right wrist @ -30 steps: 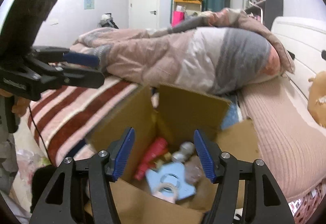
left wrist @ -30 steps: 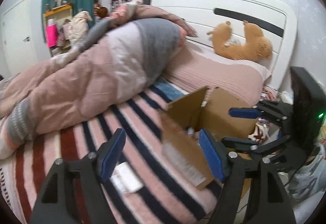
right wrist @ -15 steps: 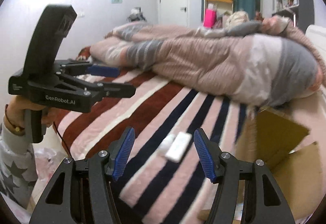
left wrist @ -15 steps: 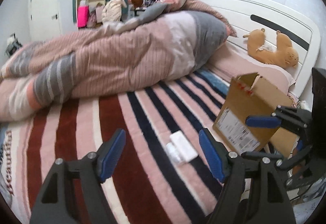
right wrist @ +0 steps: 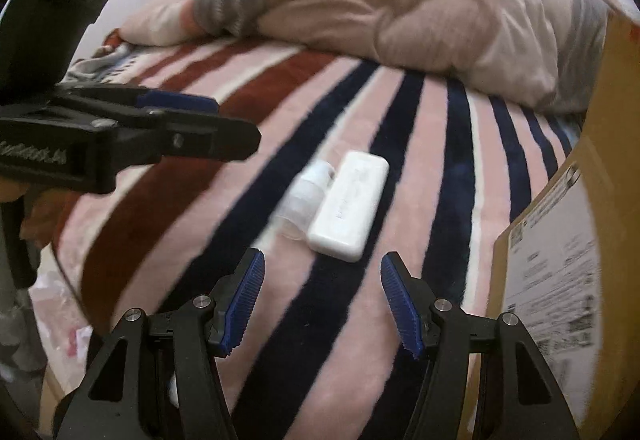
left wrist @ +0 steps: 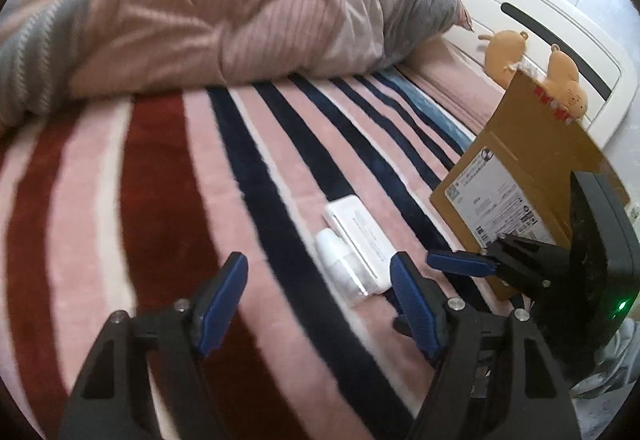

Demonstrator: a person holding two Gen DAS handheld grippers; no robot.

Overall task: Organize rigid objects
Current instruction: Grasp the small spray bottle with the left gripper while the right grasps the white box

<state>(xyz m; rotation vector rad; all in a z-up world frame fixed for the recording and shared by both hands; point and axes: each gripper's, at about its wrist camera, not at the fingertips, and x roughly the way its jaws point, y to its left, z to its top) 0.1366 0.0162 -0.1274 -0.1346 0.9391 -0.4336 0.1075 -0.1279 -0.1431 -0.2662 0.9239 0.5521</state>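
Observation:
A flat white rounded box [left wrist: 359, 236] [right wrist: 349, 205] lies on the striped blanket, with a small clear bottle with a white cap [left wrist: 338, 267] [right wrist: 307, 192] touching its side. A brown cardboard box [left wrist: 528, 175] [right wrist: 568, 248] stands just to their right. My left gripper [left wrist: 320, 304] is open and empty, a little short of the two objects. My right gripper [right wrist: 322, 300] is open and empty, also just short of them. Each gripper shows in the other's view, the right one [left wrist: 460, 264] and the left one [right wrist: 180, 107].
A bunched pink and grey duvet [left wrist: 224, 7] [right wrist: 400, 3] lies across the bed behind the objects. A white headboard [left wrist: 552, 39] with a tan plush toy [left wrist: 560, 79] is at the far right. The bed edge drops off at the left in the right wrist view [right wrist: 68, 280].
Both grippers have swung away from the open cardboard box and moved in low toward the white box and bottle, which now appear much closer. Both stay open.

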